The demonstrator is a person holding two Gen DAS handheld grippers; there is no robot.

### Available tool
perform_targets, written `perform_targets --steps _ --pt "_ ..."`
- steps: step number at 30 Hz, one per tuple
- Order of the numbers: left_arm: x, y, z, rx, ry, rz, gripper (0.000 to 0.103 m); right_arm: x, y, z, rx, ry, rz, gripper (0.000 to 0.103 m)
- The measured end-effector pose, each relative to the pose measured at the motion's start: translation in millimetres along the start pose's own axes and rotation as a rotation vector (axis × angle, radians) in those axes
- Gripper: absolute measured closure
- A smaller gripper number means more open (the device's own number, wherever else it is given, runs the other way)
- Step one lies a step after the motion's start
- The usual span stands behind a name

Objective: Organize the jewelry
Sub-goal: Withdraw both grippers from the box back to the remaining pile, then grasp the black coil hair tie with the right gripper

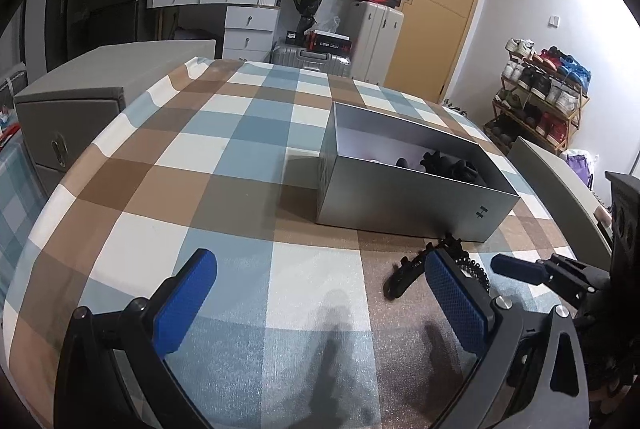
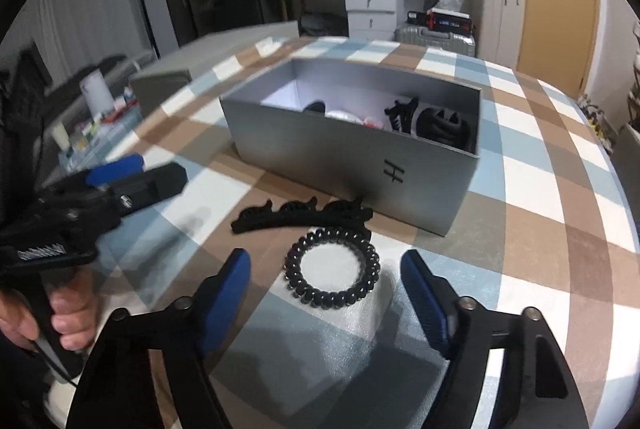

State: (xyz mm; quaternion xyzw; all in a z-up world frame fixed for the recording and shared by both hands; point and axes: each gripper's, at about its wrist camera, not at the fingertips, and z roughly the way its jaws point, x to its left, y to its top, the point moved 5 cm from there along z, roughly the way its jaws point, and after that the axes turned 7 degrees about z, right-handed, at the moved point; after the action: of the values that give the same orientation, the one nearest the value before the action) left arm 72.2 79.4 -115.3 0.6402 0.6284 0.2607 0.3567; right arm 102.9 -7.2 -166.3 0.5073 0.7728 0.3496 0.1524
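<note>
Black spiral hair tie [image 2: 332, 271] lies flat on the checked tabletop [image 2: 532, 189], between the blue pads of the right hand-held gripper [image 2: 325, 293], untouched; jaws apart, nothing grasped. Just behind it, a long black hair clip [image 2: 300, 215]. Beyond both, an open grey box [image 2: 352, 157] (dark "H"-like mark on its front wall) holding black clips and white items, partly hidden by the wall. Left hand-held gripper [image 1: 320, 293] released, wide over bare cloth; its right pad covers part of the tie. A hand [image 2: 68, 313] grips its handle, blurred.
</note>
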Motion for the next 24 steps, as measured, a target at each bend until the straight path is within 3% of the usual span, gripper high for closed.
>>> perform_targets --steps 13,15,24 --pt "3.3 -0.6 3.0 0.018 -0.011 -0.021 0.002 -0.3 -1.2 8.2 0.039 -0.041 -0.022 0.053" --pt "4.7 -0.6 3.9 0.02 -0.01 -0.028 0.002 3.2 -2.2 7.5 0.037 -0.03 -0.039 0.062" --pt "7.7 -2.0 5.1 0.034 -0.017 -0.043 0.002 1.4 -3.9 2.0 0.023 -0.043 -0.043 0.066"
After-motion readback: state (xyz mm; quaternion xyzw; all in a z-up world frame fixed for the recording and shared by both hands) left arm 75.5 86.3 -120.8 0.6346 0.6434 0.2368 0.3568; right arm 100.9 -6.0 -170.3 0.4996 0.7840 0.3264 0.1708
